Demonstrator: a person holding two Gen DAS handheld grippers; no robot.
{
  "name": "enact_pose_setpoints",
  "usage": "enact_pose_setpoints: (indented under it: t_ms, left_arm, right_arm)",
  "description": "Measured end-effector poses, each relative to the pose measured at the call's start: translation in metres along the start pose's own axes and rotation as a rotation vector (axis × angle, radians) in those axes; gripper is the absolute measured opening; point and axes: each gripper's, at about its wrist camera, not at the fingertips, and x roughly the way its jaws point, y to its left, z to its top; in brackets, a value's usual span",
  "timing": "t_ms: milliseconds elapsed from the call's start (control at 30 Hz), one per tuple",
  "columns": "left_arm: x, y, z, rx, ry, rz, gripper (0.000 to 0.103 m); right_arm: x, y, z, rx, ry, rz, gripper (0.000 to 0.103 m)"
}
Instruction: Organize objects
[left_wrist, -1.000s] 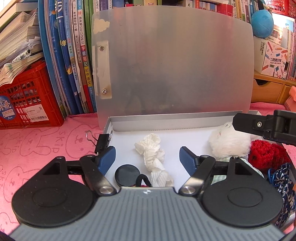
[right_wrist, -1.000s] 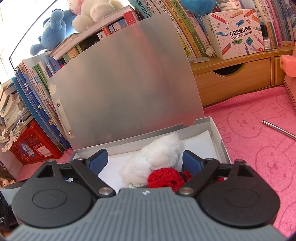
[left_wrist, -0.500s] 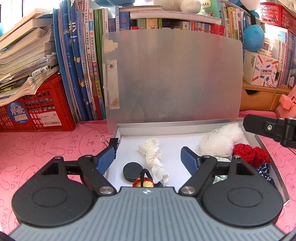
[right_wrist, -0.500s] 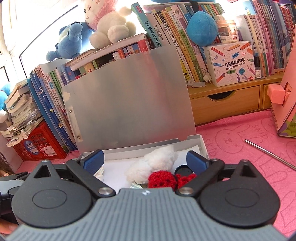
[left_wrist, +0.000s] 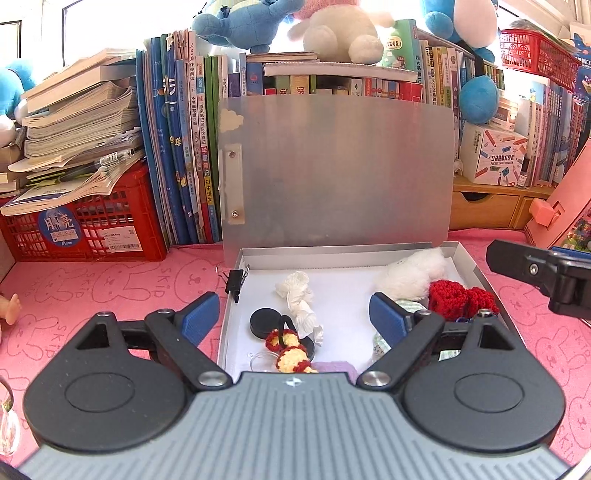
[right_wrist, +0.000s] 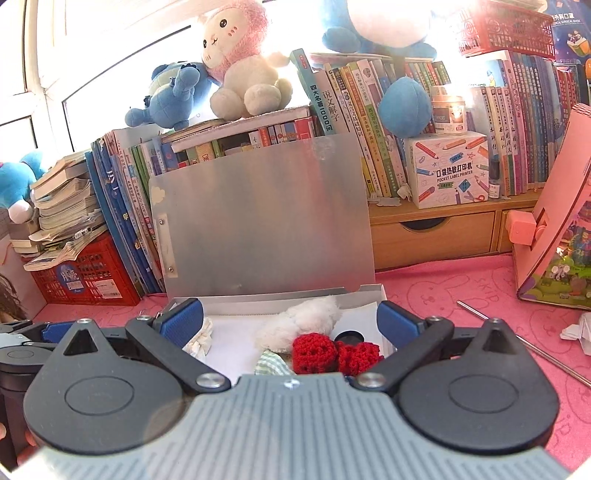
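Note:
A shallow grey box (left_wrist: 343, 250) stands on the pink cloth with its lid (left_wrist: 336, 166) upright against the books. Inside lie a white fluffy toy (left_wrist: 410, 275), a red crochet piece (left_wrist: 460, 301), a white crumpled cloth (left_wrist: 299, 299), a black disc (left_wrist: 264, 323), a yellow-and-red crochet piece (left_wrist: 288, 350) and a binder clip (left_wrist: 236, 284) at the left wall. My left gripper (left_wrist: 293, 319) is open and empty above the box's front. My right gripper (right_wrist: 290, 323) is open and empty over the toy (right_wrist: 299, 323) and red piece (right_wrist: 332, 352).
Books and a red crate (left_wrist: 85, 225) line the back. A wooden drawer unit (right_wrist: 432, 232) and a pink cardboard house (right_wrist: 554, 221) stand at the right. A metal rod (right_wrist: 517, 339) and crumpled paper (right_wrist: 578, 328) lie on the cloth at right.
Both grippers have drawn back and up from the box, so more of the box, lid and shelves shows. Both stay open and empty.

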Motion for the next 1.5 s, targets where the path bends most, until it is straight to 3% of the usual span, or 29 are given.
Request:
enact_pose_setpoints:
  t_ms: [800, 967, 1500]
  left_arm:
    - [-0.105, -0.007, -0.072, 0.039, -0.074, -0.051, 0.091]
    - [-0.122, -0.009, -0.082, 0.037, -0.098, -0.068, 0.091]
    - [-0.13, -0.023, -0.118, 0.056, -0.083, -0.079, 0.091]
  right_arm:
    - [-0.097, 0.01, -0.041, -0.099, -0.045, 0.051, 0.103]
    - [-0.114, 0.014, -0.05, -0.137, -0.067, 0.03, 0.103]
    - [-0.128, 0.003, -0.084, -0.149, -0.05, 0.009, 0.103]
